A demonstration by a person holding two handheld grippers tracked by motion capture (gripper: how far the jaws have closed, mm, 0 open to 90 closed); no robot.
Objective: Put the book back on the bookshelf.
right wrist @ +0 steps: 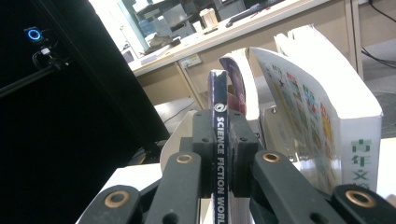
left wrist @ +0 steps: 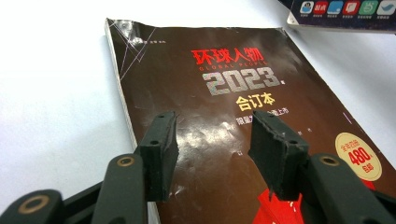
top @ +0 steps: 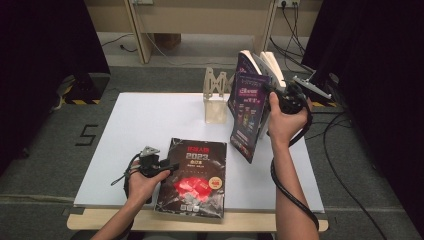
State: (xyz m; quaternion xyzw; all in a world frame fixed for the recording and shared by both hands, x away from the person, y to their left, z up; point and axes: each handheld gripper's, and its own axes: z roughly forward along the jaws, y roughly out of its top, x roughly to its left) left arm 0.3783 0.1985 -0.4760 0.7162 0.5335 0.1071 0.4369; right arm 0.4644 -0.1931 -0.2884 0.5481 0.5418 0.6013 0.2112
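Two grippers work over a white worktop (top: pixel 150 120) in the high view. The left gripper (top: pixel 167 166) lies low at the left edge of a dark magazine (top: pixel 197 175) that rests flat near the front of the worktop, with the hand behind it. The right gripper (top: pixel 277 97) is raised at the far right and pinches the spine of a purple magazine (top: pixel 247 112), which hangs upright with its cover facing left. Just behind it stand more books (top: pixel 267 62), and a pale wooden bookend (top: pixel 216 95) stands to the left of them on the worktop.

From the left gripper view, the jaws stand apart above the dark magazine's (left wrist: pixel 224 93) cover, with nothing between them; the red and silver title print lies just beyond the pads. A corner of the purple magazine (left wrist: pixel 345 11) shows at the top right.

From the right gripper view, the jaws are clamped on the purple magazine's narrow spine (right wrist: pixel 219 140), which rises upright between the pads and bears white lettering. A thick white book (right wrist: pixel 327 102) leans just to the right, close behind it.
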